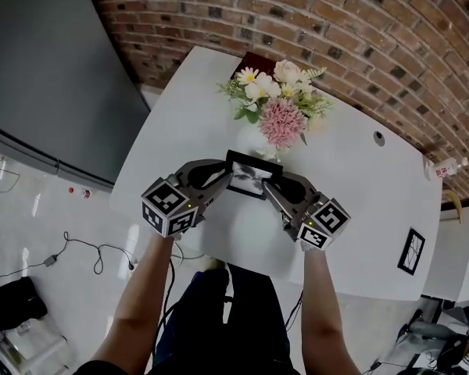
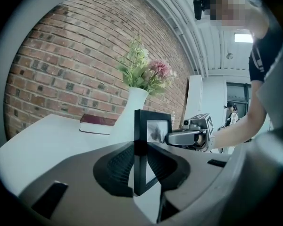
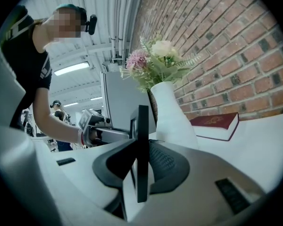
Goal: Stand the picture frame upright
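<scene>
**A:** Head view first. What's the surface, and what's the room like?

**B:** A white table with rounded corners stands on a glossy pale floor. A black cable trails across the floor. A red brick wall runs behind the table, and a dark grey panel stands to the left.

**A:** And the picture frame?

**B:** The picture frame is near the table's middle, just in front of the flowers, with its picture facing the person. The left hand-held gripper clamps its left edge and the right hand-held gripper clamps its right edge. I can't tell whether its bottom touches the table. A second small black frame lies flat near the table's right edge. A plastic bottle lies by the wall at far right.

**A:** Left gripper view?

**B:** Both jaws press on the frame's black edge, which stands vertical between them. Behind it a white vase holds the flowers. A dark red book lies flat on the table by the brick.

**A:** Right gripper view?

**B:** The jaws are closed on the frame, which shows edge-on and upright. The vase and book sit to the right under the brick. Strip lights glow on the ceiling, and another person stands far back.
</scene>
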Motion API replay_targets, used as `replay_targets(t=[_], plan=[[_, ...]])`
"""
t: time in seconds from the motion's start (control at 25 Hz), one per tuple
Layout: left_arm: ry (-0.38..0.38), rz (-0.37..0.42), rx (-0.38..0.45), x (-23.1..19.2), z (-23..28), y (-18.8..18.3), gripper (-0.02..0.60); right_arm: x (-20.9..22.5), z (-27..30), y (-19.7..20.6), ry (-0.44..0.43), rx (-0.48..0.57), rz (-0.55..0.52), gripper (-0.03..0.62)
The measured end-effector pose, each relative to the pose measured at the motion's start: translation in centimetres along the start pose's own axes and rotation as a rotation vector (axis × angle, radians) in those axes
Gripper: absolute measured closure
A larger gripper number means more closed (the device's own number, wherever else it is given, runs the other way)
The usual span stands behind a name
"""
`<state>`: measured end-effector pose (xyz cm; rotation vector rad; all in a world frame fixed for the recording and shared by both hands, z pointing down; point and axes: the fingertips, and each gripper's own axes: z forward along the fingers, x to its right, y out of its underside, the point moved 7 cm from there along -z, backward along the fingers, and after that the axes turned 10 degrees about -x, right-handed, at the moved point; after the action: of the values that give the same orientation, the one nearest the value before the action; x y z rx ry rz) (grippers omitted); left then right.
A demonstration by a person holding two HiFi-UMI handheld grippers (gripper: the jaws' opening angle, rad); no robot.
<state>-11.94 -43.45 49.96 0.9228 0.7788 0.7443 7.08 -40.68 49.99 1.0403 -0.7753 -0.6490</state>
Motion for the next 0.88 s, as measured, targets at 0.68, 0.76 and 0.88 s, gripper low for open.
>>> replay_targets(t=[0.68, 0.76, 0.88], plan=[[-0.034, 0.019, 0.042, -1.2, 1.5, -1.0, 0.486, 1.9, 0.7, -0.3, 0.152, -0.003, -0.064, 0.496], [-0.036, 0.015, 0.045, -1.4, 1.6, -1.0, 0.486, 2.0, 0.9, -0.5, 0.19, -0.005, -0.087, 0.489], [-0.037, 0.017, 0.05, -1.6, 1.7, -1.1, 0.486, 2.0, 1.0, -0.6, 0.231, -0.012, -0.123, 0.482]])
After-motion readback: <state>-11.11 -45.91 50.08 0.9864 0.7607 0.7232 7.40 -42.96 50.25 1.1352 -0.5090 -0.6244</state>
